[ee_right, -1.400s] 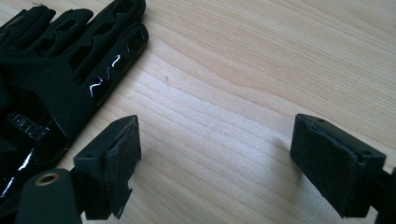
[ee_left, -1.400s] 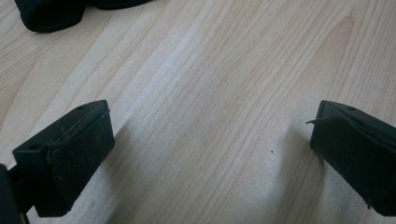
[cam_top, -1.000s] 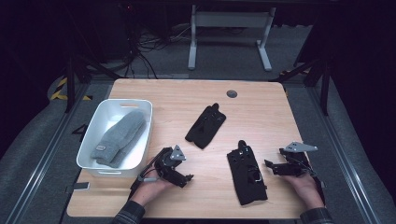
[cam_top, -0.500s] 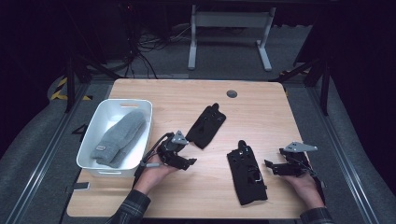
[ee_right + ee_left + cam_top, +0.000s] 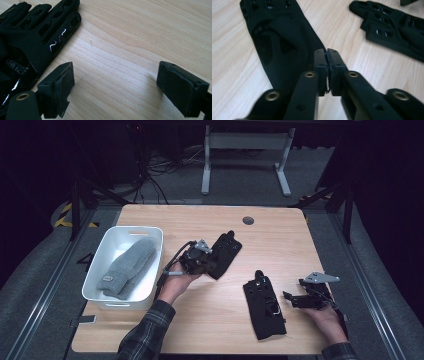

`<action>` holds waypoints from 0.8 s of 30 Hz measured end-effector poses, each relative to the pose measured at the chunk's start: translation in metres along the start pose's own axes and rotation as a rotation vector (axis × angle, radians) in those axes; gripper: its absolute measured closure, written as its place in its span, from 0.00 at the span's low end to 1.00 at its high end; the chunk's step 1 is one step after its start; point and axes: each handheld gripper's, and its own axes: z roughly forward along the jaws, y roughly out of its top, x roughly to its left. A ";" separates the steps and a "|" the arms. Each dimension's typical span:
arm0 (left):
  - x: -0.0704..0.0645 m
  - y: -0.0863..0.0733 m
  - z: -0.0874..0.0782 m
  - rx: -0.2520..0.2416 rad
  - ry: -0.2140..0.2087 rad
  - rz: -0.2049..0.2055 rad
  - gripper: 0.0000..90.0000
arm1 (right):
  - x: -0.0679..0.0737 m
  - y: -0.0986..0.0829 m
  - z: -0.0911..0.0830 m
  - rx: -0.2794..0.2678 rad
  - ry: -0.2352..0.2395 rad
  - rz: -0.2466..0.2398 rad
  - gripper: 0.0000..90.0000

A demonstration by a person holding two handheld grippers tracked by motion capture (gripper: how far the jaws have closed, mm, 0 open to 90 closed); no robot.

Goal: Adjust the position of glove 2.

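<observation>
The left hand-held gripper (image 5: pixel 202 257) sat at the near edge of the far black glove (image 5: pixel 223 254), jaws pressed together with nothing visibly pinched between them — judged a pause before taking the cuff. That glove lay flat on the surface (image 5: pixel 280 235), just right of the white bin (image 5: pixel 107 252) holding a grey mitten (image 5: pixel 127 266). The right hand-held gripper (image 5: pixel 295 299) rested with jaws apart at 3 o'clock of the near black glove (image 5: pixel 264 306) — likely waiting.
</observation>
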 end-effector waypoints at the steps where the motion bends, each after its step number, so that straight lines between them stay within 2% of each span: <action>1: 0.002 0.005 0.004 -0.001 0.002 0.004 1.00 | 0.000 0.000 0.000 0.000 0.000 0.000 0.17; 3: 0.006 0.010 0.008 0.006 0.003 0.004 1.00 | 0.000 0.000 0.000 0.000 0.000 -0.001 0.17; 5: 0.011 0.017 0.014 0.003 0.021 -0.001 1.00 | 0.000 0.000 0.000 0.000 0.000 0.000 0.17; 8: 0.019 0.022 0.024 -0.014 0.033 -0.009 1.00 | 0.000 0.000 0.000 0.000 0.000 -0.001 0.17; 12: 0.025 0.027 0.038 0.015 0.062 -0.015 1.00 | 0.000 0.000 0.000 -0.001 0.001 -0.003 0.17; 15: 0.033 0.027 0.044 0.026 0.099 -0.025 1.00 | 0.000 0.000 0.000 -0.002 0.000 -0.003 0.17; 18: 0.042 0.024 0.047 0.005 0.099 -0.055 1.00 | 0.000 0.000 0.000 -0.001 0.002 -0.002 0.17; 24: 0.052 0.021 0.056 0.034 0.120 -0.061 1.00 | 0.001 0.001 0.001 0.000 0.005 -0.002 0.17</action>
